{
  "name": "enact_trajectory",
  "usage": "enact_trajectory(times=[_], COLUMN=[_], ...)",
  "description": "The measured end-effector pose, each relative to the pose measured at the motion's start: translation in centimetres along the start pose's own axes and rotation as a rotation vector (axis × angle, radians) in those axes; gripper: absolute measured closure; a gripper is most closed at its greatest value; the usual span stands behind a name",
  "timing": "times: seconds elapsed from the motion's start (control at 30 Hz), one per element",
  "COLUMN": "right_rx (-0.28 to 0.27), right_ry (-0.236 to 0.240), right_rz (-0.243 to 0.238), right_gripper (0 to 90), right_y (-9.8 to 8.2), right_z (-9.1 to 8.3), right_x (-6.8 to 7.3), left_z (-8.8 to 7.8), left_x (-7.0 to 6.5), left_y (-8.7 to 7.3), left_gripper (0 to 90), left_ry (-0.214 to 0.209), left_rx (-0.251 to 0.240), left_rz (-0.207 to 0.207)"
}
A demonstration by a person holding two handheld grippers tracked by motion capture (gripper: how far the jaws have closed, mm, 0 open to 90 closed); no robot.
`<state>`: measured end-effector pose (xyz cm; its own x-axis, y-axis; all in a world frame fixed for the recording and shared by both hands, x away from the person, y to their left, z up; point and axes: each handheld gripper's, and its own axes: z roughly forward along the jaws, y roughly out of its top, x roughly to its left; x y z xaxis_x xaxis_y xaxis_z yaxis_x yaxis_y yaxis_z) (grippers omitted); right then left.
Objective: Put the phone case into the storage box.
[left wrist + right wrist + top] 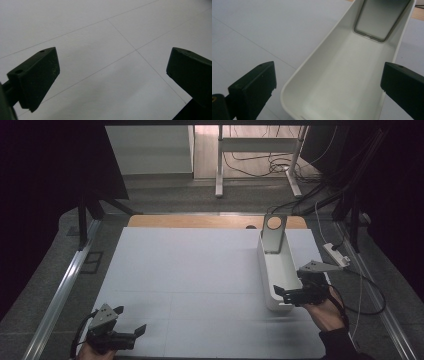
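We find the left gripper [131,322] wide open, empty, over the white counter [200,270]. The right gripper [282,296], also wide open, straddles the near end of the white tray [278,270] without gripping.

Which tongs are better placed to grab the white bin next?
Right tongs: open, right at the near end of the white bin. Left tongs sit open over bare table, far from it.

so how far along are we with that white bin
Little looks done: the white bin sits empty apart from a grey plate at its far end. In hand: the right gripper hangs open over its near end. Left gripper waits open above the white board.
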<state>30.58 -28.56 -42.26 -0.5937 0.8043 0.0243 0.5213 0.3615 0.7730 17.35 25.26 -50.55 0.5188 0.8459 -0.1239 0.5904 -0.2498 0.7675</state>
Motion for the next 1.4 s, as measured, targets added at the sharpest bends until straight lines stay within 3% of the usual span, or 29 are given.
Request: enact_trajectory(times=[0.8,1.4], right_rx=[-0.003,0.004], right_ry=[-0.038,-0.066], right_rz=[0.035,0.080], right_gripper=[0.0,0.0], right_y=[-3.1,-6.9], right_z=[-3.1,-5.0], right_x=[0.5,0.8], left_z=[0.0,0.0], left_x=[0.0,0.0], left_y=[0.0,0.0], left_gripper=[0.0,0.0], left_ry=[0.002,0.005], left_rx=[0.000,0.003], left_rz=[0.000,-0.001])
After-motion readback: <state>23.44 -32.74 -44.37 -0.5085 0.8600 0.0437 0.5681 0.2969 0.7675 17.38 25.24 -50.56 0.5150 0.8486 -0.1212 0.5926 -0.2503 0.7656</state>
